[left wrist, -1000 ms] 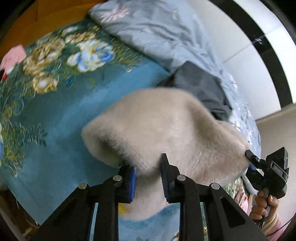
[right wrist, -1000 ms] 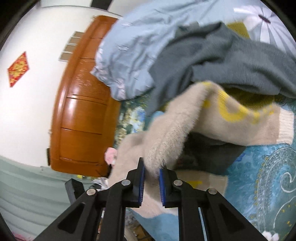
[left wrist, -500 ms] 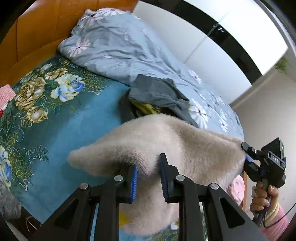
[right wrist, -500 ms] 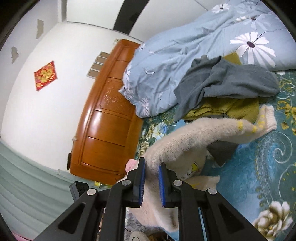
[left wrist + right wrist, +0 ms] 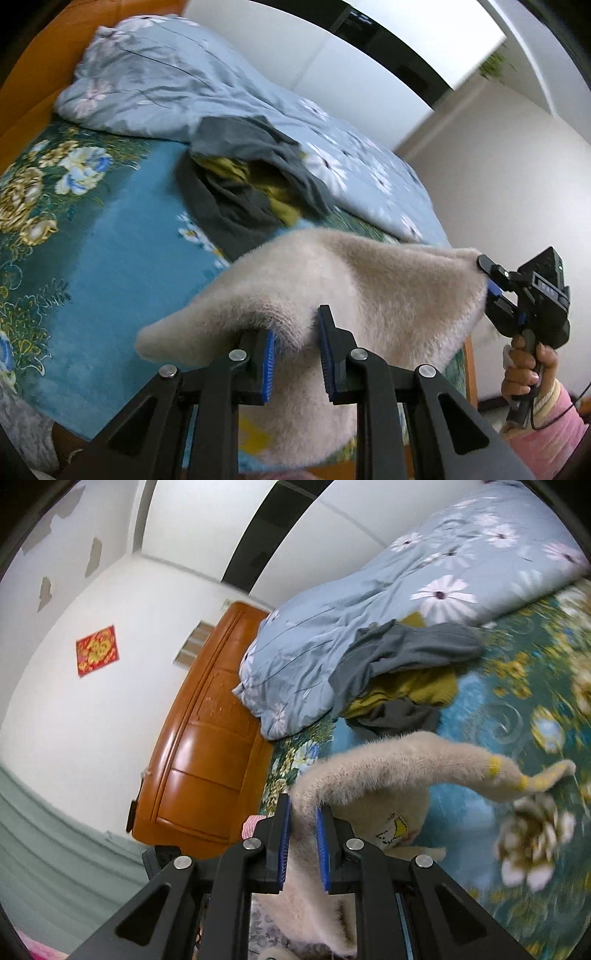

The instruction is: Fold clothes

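Note:
A fluffy cream sweater [image 5: 362,288] hangs lifted above the bed, stretched between both grippers. My left gripper [image 5: 295,354] is shut on its near edge. My right gripper [image 5: 303,843] is shut on another edge; in the left wrist view it shows at the right [image 5: 491,284], pinching the sweater's far corner. In the right wrist view the sweater [image 5: 388,771] trails a sleeve with yellow bands toward the right, over the bed.
The bed has a teal floral sheet [image 5: 92,229] and a light blue flowered duvet [image 5: 177,88] at the back. A pile of grey and olive clothes [image 5: 251,177] lies beside the duvet. A wooden headboard [image 5: 207,746] stands at the bed's end.
Both grippers have lifted the sweater higher and pulled it back from the clothes pile. The sleeve now swings free over the sheet.

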### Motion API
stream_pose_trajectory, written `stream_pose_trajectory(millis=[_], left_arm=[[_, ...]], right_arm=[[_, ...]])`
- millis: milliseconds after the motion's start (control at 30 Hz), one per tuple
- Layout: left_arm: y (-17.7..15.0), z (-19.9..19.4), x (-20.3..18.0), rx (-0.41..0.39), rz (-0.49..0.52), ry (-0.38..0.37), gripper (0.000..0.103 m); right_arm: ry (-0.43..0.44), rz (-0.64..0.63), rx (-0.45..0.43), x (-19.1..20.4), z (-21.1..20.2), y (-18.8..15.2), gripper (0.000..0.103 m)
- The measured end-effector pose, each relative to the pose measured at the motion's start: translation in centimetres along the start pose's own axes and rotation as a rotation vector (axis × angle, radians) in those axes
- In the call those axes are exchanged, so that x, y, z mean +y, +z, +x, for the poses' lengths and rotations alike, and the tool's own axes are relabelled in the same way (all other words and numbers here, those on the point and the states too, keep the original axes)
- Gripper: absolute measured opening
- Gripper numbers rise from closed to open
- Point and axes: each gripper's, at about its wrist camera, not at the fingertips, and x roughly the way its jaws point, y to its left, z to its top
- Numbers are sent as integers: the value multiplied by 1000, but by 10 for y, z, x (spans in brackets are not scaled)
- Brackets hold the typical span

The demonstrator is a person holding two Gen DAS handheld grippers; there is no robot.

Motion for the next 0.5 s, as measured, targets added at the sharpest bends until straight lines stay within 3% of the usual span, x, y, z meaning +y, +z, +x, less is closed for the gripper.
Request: stream_pose_trajectory(millis=[167,300,500], left_arm=[[-32,-24,-7,75,35,-117,21],[-41,-25,-9,149,19,-184,20],[-33,28,17,257,-128,-151,20]], right_arm=[[-52,72,-67,4,-51,-67,14],[-86,107,-83,4,-76,-89,14],[-188,196,-23,-28,-56,-74,14]])
